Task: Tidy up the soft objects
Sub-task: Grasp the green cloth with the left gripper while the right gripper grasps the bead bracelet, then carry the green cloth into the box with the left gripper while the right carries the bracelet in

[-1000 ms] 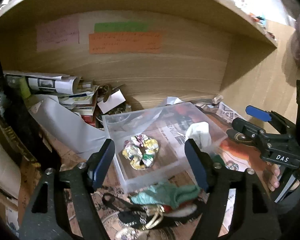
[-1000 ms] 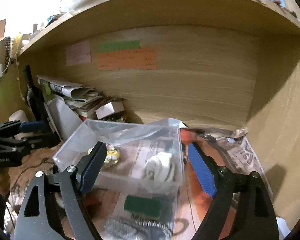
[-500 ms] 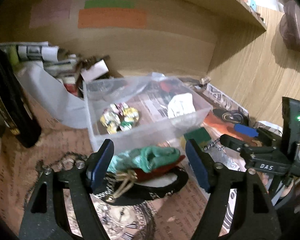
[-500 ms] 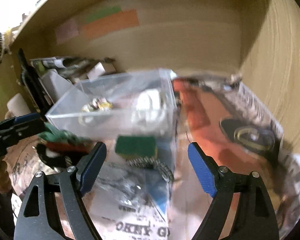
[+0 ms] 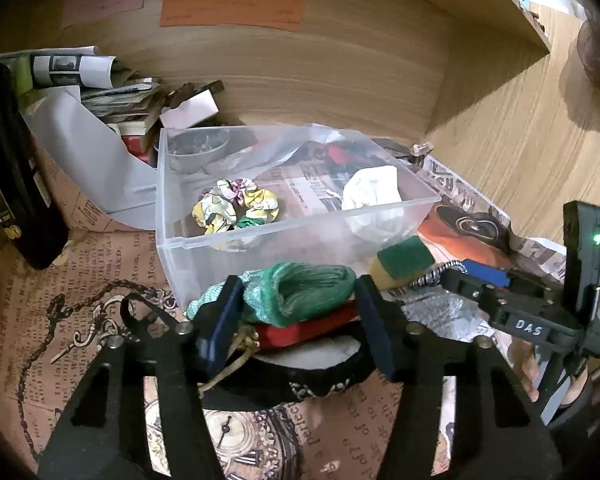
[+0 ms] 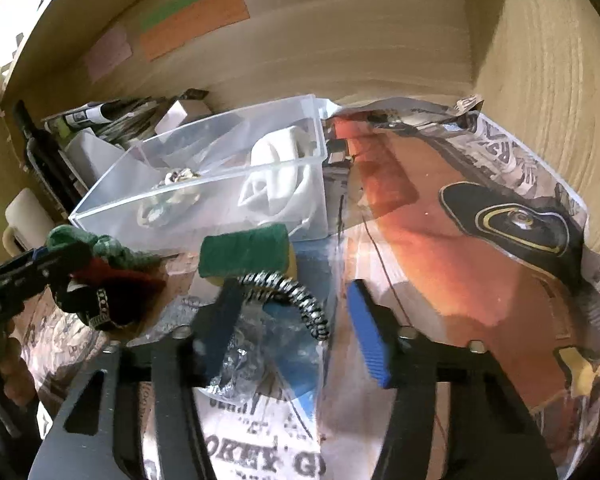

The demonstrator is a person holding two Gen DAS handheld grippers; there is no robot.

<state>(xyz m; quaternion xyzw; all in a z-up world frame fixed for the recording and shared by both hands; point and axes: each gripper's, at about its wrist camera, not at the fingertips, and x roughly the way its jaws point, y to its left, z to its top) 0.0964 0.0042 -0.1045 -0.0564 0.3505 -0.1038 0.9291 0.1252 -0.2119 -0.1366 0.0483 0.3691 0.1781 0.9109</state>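
Now lower, left gripper (image 5: pixel 296 312) closing around green cloth (image 5: pixel 300 292), right gripper (image 6: pixel 292 328) narrowing, pressing nothing.

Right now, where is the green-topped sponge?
The green-topped sponge lies outside the clear bin, against its near wall towards the right corner, in both wrist views. A black-and-white scrunchie sits just in front, ahead of the right tool.
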